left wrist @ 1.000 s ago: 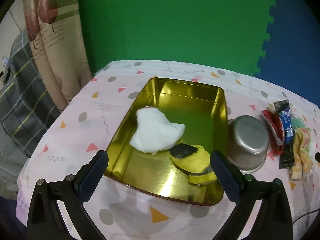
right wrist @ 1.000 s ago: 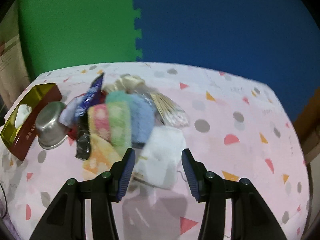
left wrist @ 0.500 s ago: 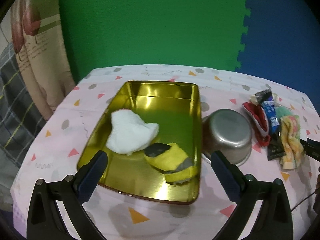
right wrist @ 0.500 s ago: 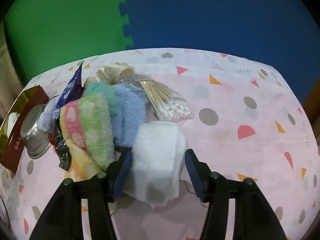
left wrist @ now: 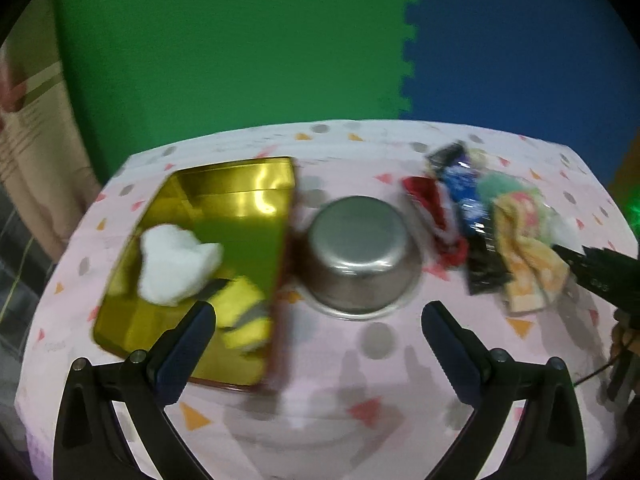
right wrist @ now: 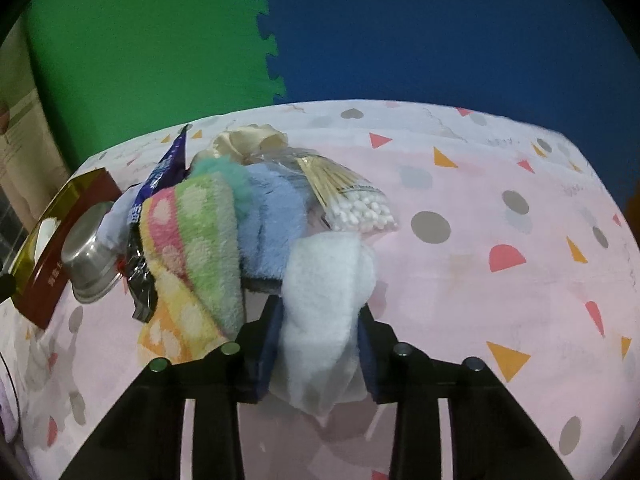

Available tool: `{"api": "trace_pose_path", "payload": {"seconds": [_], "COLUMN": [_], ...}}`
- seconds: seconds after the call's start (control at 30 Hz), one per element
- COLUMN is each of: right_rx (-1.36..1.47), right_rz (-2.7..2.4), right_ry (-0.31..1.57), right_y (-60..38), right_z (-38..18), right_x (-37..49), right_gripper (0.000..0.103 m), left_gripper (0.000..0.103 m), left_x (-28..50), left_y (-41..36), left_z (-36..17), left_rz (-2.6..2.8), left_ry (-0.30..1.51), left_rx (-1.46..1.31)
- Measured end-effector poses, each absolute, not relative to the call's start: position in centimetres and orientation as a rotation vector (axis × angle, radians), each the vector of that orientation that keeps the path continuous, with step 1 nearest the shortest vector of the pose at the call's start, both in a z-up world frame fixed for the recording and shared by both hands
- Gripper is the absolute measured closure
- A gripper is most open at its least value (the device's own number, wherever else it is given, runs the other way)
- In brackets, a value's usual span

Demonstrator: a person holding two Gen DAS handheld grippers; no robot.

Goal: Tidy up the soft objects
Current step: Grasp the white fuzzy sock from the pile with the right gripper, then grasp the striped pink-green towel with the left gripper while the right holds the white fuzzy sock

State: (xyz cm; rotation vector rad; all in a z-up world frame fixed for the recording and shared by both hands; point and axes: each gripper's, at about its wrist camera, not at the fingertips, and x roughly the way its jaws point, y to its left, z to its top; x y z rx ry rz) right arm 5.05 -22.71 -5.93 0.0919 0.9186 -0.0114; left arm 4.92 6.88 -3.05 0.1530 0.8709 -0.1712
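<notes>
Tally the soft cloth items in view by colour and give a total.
White fluffy cloths: 2
Yellow plush with grey stripes: 1
Light blue fluffy towel: 1
Pink, green and yellow striped towel: 1
Teal fuzzy cloth: 1
Total: 6

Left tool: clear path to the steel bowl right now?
Probably yes. The left tool is open and holds nothing, the upturned bowl sits straight ahead between its fingers, and only bare tablecloth lies between. The gold tin sits close on the bowl's left.

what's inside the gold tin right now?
In the gold rectangular tin: a white fluffy cloth and a yellow-and-grey plush item at its near end. The floor under them is hidden.
</notes>
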Motion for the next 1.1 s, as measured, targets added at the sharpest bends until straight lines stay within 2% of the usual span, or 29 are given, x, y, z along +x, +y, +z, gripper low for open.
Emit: {"api": "trace_pose_path", "payload": {"seconds": [0.33,0.8,1.1], "right_rx": [-0.008,0.114,0.186], "right_rz": [-0.132,-0.112,-0.081], "right_ry": [0.88,0.865,0.865], "right_y": [-26.5,-29.9,-30.7], "right_z": [-5.7,-6.6,-6.7], "right_x": [3.1,1.3,1.3], "right_gripper": [0.072,0.072,0.072], "left_gripper": [0.001,0.001,0.001], "left_x": [3.9,5.6,7.5], "left_y": [-1.5,-10.0,-13.4], "left_z": [-3.8,-4.5,-7.0], "left_rz": [-0.362,-0.395,-0.314], "left_ry": [0.94,0.95,1.006], "left_rx": [0.146,0.136,0.191]}}
